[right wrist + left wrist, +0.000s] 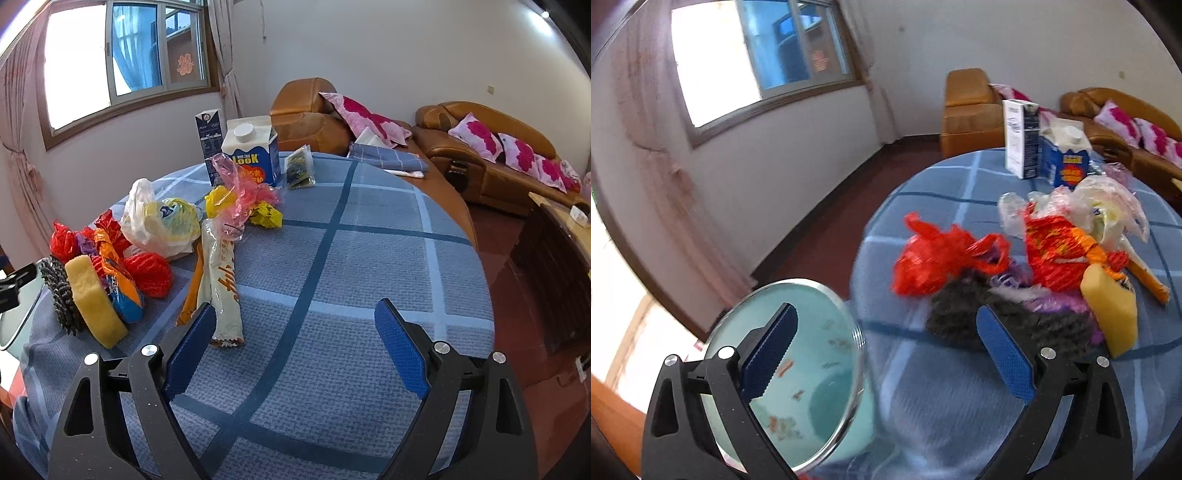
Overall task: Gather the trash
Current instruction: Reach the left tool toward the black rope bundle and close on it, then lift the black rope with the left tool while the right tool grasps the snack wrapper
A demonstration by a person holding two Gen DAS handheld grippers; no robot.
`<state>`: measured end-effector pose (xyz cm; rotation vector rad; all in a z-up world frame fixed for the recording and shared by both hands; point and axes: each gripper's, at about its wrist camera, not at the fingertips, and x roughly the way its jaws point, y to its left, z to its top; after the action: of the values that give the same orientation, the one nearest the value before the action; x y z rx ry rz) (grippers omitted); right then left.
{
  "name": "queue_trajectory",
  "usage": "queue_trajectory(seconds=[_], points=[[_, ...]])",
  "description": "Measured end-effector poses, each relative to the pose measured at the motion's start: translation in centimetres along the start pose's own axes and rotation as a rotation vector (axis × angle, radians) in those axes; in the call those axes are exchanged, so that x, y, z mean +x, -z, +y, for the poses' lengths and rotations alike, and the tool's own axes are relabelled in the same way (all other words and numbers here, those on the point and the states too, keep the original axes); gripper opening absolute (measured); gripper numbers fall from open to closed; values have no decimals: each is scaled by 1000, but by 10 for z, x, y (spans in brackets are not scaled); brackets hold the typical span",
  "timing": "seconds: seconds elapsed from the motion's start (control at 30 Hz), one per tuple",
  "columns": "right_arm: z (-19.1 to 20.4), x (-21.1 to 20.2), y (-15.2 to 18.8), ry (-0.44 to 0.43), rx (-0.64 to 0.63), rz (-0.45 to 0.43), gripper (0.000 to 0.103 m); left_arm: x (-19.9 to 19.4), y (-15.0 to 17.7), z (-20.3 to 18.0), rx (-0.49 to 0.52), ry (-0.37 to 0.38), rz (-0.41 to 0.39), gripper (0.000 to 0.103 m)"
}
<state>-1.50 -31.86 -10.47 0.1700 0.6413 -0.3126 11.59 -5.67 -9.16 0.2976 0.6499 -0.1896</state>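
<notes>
Trash lies heaped on the blue checked tablecloth (332,258): a red plastic bag (934,258), a dark scouring pad (960,314), a yellow sponge (1112,310), a red-orange wrapper (1056,247) and a pale plastic bag (1100,203). My left gripper (886,314) is open and holds nothing. Its right finger is in front of the scouring pad and its left finger is over a pale green bin (820,398) beside the table. My right gripper (295,310) stands open over bare cloth. A long white snack wrapper (221,284) lies just beyond its left finger.
A blue milk carton (251,151), a tall dark carton (208,140), a pink bag (240,192), a yellow wrapper (267,216) and a small packet (301,168) sit at the table's far side. Brown sofas (480,155) with pink cushions stand behind it, and a dark cabinet (546,266) to the right.
</notes>
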Motion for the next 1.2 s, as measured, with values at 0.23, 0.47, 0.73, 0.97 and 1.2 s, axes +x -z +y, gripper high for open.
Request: queue_trajectory(seconds=[0.23, 0.47, 0.73, 0.97, 1.2], points=[[-4, -1, -2, 17, 12, 0, 87, 27, 15, -14, 18, 235, 98, 29], [4, 2, 1, 14, 3, 17, 87, 4, 19, -9, 1, 244, 70, 6], [16, -1, -1, -61, 13, 28, 87, -24, 45, 2, -20, 167, 104, 7], [29, 14, -2, -118, 8, 94, 78, -27, 52, 0, -14, 176, 117, 21], [32, 14, 0, -115, -6, 102, 78, -34, 49, 12, -9, 171, 84, 57]])
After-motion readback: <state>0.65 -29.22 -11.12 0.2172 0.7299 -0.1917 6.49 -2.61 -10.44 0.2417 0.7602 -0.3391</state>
